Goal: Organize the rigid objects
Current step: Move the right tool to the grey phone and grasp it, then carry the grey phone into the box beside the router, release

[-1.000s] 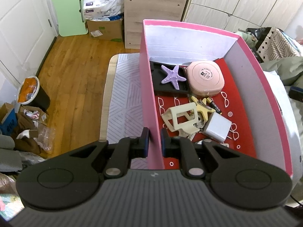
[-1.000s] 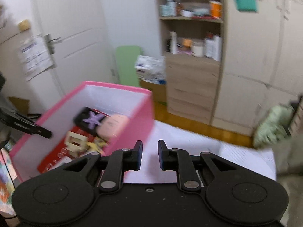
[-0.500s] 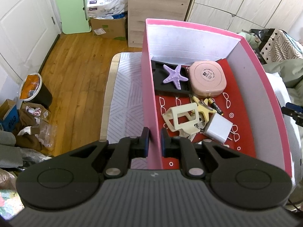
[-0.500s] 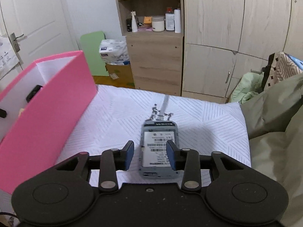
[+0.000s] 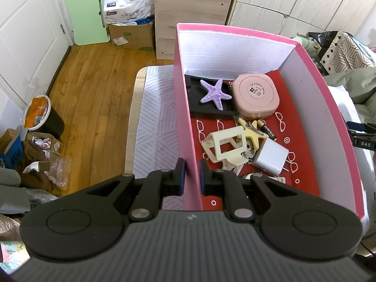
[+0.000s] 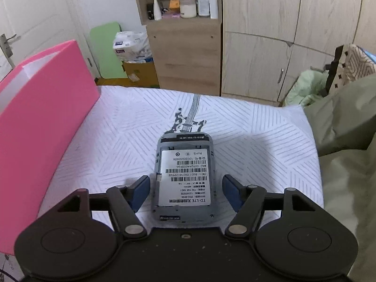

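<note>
Two sets of jaws show different states. The left gripper (image 5: pixel 190 172) has its jaws pressed together on the near left wall of the pink box (image 5: pixel 185 108), one finger outside and one inside. The right gripper (image 6: pixel 185 191) has its jaws spread wide, one on either side of a grey device (image 6: pixel 184 176) that lies back-up on the white patterned bedspread (image 6: pixel 246 122), its barcode label facing up; neither pad touches it.

Inside the box, just beyond the left jaws, sit a cream plastic frame (image 5: pixel 225 146) and a white charger block (image 5: pixel 270 156), touching each other, with a yellow star-shaped piece (image 5: pixel 252 136) and a black battery (image 5: pixel 268 130) behind them. Farther back a purple starfish (image 5: pixel 215 94) rests on a black tray (image 5: pixel 199 103), and a pink compact (image 5: pixel 256 96) lies beside it on the red lining.

From the right wrist view, the box stands on the bed to the left of the device, well apart from it. Wooden cabinets (image 6: pixel 258 35) lie beyond the bed.
</note>
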### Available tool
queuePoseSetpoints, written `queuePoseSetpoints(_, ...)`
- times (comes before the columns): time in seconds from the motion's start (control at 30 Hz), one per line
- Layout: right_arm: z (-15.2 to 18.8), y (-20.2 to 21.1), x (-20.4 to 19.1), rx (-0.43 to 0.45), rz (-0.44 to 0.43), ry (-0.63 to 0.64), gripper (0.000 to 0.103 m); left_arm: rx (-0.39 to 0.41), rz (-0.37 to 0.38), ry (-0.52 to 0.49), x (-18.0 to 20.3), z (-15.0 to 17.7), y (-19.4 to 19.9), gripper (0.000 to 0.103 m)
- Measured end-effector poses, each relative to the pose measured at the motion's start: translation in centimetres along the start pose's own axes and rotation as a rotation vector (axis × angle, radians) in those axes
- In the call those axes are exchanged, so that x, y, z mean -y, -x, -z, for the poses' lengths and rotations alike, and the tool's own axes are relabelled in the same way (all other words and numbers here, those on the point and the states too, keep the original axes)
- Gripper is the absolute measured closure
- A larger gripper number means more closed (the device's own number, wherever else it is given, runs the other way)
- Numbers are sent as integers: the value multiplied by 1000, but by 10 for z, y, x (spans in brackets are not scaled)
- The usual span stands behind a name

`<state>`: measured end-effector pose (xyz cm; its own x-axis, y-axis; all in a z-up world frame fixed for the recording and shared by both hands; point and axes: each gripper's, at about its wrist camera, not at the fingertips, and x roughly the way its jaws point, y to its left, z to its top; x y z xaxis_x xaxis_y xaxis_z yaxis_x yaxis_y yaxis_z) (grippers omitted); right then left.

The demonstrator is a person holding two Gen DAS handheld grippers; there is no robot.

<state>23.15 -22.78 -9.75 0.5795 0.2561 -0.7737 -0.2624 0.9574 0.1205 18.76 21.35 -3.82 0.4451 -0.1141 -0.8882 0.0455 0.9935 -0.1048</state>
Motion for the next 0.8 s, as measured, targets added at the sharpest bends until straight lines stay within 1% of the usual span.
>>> queuePoseSetpoints(0.1, -3, -3, -2, 1, 12, 14, 29, -1, 1, 0, 0, 0, 0, 91)
queuePoseSetpoints(0.17, -3, -5, -5, 6, 27, 31, 27, 0, -3, -2, 0, 0, 0, 91)
queuePoseSetpoints(0.2, -3, -7, -6, 9, 29, 43, 22, 0, -7, -4, 2, 0, 0, 91)
queuePoseSetpoints(0.23, -1, -8, -8, 17, 25, 49, 15, 1, -9, -6, 2, -1, 0, 91)
queuePoseSetpoints(0.3, 1, -10, -11, 37, 29, 46, 9, 3, -12, -8, 3, -1, 0, 91)
queuePoseSetpoints(0.33, 1, -10, -12, 41, 34, 40, 9, 4, -13, -10, 3, 0, 0, 91)
queuePoseSetpoints(0.37, 1, -9, -13, 41, 38, 39, 10, 5, -13, -11, 3, 0, 0, 91)
queuePoseSetpoints(0.4, 0, -8, -13, 43, 39, 39, 15, 4, -11, -10, 4, 0, 0, 91)
queuePoseSetpoints(0.43, -1, -5, -12, 47, 36, 39, 30, 4, -9, -10, 3, 1, 0, 91)
queuePoseSetpoints(0.47, -2, -3, -12, 45, 37, 38, 39, 3, -9, -10, 3, 1, 1, 91)
queuePoseSetpoints(0.57, -2, 0, -11, 27, 53, 22, 38, 4, -8, -11, 3, 1, 1, 91)
queuePoseSetpoints(0.7, 5, 6, -15, 31, 44, 17, 38, 5, -7, -10, 3, 1, 1, 91)
queuePoseSetpoints(0.8, 7, 12, -21, 47, 57, 42, 38, 6, -7, -10, 2, 1, 1, 91)
